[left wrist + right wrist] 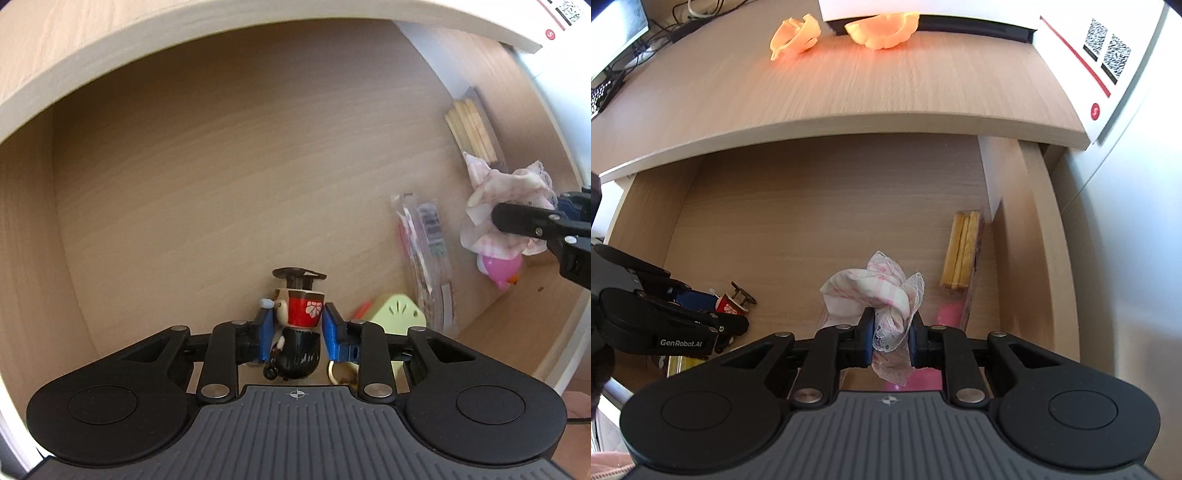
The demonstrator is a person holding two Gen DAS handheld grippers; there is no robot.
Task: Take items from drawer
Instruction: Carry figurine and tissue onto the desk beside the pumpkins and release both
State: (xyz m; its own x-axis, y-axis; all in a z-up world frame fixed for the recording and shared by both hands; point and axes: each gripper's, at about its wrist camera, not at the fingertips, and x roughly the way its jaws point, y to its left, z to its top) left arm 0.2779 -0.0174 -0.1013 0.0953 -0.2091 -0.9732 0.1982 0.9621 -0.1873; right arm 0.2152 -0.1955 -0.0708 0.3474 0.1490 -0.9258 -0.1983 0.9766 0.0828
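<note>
The wooden drawer (221, 184) is pulled out under the desktop. My left gripper (300, 328) is shut on a small toy figure (301, 314) with a red body, black hair and a black base, held just above the drawer floor; the same toy figure (729, 302) shows at the left in the right wrist view. My right gripper (890, 338) is shut on a crumpled pink-and-white lace cloth (875, 291), lifted over the drawer's right part. From the left wrist view that cloth (506, 206) hangs at the right edge in the right gripper's black fingers (524, 223).
Inside the drawer lie a packet of yellow sticks (962, 254), a clear wrapped packet (424, 251), a pale green flat piece (399, 314) and a pink toy (500, 269). On the desktop (775, 99) sit two orange plastic pieces (794, 35). A white box (1100, 59) stands at the right.
</note>
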